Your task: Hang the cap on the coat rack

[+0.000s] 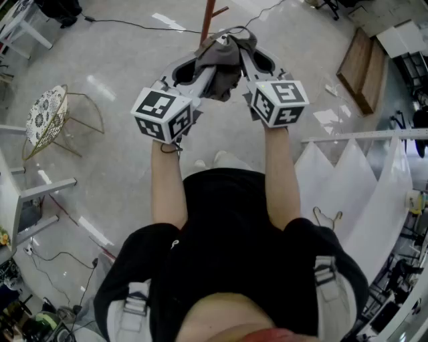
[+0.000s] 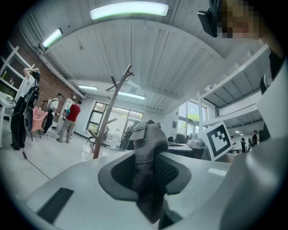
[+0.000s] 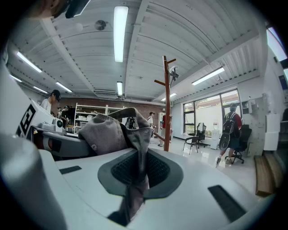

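A grey cap (image 1: 221, 63) is stretched between both grippers, held up in front of the person. My left gripper (image 1: 200, 79) is shut on one side of the cap (image 2: 146, 155); its cloth runs down between the jaws. My right gripper (image 1: 246, 70) is shut on the other side of the cap (image 3: 130, 139), with the crown and back strap bulging to its left. The wooden coat rack (image 1: 208, 17) stands just beyond the cap in the head view. It shows as a thin branched pole (image 2: 112, 114) ahead of the left gripper and as a tall reddish pole (image 3: 167, 103) ahead of the right one.
A round patterned side table (image 1: 45, 115) with wire legs stands on the floor at left. A white clothes rail (image 1: 364, 135) with hanging sheets is at right, and a wooden board (image 1: 364, 70) lies beyond it. People stand and walk in the background (image 2: 69, 119). An office chair (image 3: 193, 137) is near the windows.
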Demonstrator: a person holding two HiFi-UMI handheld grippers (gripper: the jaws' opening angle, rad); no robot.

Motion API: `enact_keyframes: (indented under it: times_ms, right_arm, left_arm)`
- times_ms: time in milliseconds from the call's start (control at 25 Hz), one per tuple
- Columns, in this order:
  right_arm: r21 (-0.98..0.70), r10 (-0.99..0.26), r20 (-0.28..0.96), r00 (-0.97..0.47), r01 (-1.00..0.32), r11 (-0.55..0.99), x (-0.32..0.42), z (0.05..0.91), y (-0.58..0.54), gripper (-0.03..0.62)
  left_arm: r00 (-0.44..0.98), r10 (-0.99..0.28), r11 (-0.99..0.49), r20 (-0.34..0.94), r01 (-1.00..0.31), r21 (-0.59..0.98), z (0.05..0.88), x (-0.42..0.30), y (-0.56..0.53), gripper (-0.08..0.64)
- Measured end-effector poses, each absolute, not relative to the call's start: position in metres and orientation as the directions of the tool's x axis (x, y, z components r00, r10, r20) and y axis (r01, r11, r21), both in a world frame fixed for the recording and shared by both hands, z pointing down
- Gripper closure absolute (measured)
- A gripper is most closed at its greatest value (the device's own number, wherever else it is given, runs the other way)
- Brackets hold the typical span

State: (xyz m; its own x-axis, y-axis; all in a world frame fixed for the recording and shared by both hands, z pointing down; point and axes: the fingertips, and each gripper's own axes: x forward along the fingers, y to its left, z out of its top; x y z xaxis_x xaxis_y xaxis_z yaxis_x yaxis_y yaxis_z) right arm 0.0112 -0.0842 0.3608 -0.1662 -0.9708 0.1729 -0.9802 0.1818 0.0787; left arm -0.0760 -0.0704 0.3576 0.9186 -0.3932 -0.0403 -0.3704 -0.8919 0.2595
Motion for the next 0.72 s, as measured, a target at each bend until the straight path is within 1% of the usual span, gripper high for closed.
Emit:
enact_keyframes:
  times_ms: [160, 440, 720]
  right_arm:
    - [0.076, -0.974, 0.162, -0.16, -0.982, 0.174, 0.01, 0.361, -0.09, 0.58]
    - [0.072, -0.978, 0.151, -0.142, -0.985, 0.155, 0.036, 0.354, -0.094, 0.578]
    - [0.044, -0.978, 0.114, -0.172, -0.983, 0.178, 0.056, 0.345, -0.119, 0.577]
  left_arm:
    - [0.922, -0.385, -0.897, -0.037, -0.364, 0.25, 0.36, -0.077, -0.078, 0.485]
    - [0.927, -0.372, -0.904, -0.039, -0.353, 0.24, 0.353, -0.052, -0.085, 0.485]
    - [0.908, -0.418, -0.889, -0.021, -0.405, 0.213, 0.342, -0.035, -0.108, 0.485]
